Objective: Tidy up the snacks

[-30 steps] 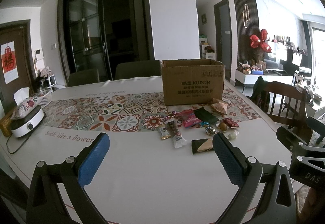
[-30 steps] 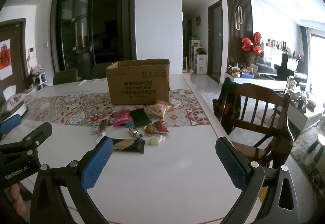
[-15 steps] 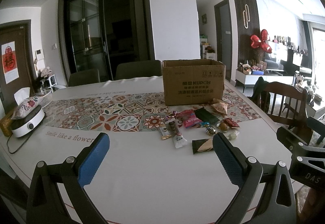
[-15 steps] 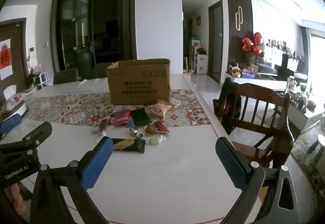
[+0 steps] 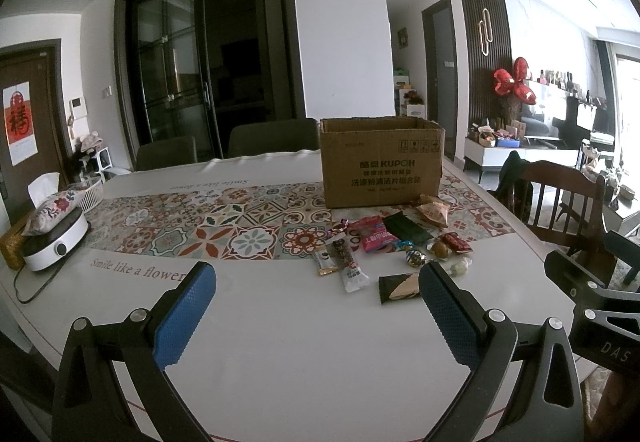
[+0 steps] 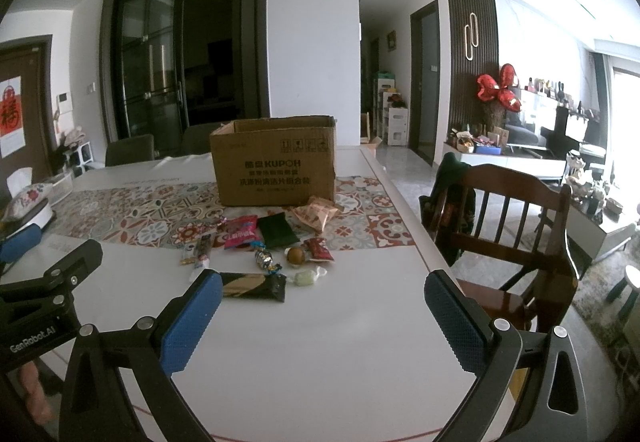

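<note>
I see a white tabletop (image 5: 280, 322) with a patterned tile runner (image 5: 224, 226) reading "Smile like a flower". My left tool (image 5: 316, 278) and right tool (image 6: 320, 288) both gape, holding nothing. Snacks (image 6: 260, 246) lie before the "KUPOH" cardboard box (image 6: 276, 161).

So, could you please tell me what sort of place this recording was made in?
It looks like a home's dining area opening onto a living room. A dining table with a patterned runner has chairs round it, a wooden chair among them, and a TV console stands beyond.
</note>
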`<state>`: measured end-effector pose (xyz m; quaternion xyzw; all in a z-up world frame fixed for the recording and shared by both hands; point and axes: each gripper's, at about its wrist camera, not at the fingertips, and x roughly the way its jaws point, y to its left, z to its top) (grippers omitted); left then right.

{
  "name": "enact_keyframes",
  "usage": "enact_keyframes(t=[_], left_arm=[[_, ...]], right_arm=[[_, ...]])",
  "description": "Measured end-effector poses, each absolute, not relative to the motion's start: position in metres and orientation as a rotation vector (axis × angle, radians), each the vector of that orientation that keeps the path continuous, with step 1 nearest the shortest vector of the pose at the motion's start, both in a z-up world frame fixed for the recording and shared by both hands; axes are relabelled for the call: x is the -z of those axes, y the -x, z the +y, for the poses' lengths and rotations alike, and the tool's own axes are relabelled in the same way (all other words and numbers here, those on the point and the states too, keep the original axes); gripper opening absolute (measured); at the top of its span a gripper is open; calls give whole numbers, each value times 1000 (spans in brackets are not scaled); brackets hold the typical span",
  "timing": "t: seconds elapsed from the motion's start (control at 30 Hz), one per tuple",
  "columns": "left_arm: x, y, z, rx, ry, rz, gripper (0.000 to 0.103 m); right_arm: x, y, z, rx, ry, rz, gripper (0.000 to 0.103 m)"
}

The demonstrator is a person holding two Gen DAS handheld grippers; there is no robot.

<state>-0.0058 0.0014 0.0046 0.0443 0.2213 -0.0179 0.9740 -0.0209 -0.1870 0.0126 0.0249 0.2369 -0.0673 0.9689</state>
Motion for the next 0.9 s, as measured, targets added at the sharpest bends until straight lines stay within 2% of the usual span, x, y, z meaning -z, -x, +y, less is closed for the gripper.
enact_keyframes(t=[0.73, 0.9], left_arm=[[12, -36, -2, 97, -98, 531, 103], [18, -58, -6, 117, -95, 560, 93]], right_arm=[[6, -16, -187, 111, -64, 560, 102], [10, -39, -191, 107, -75, 587, 102]])
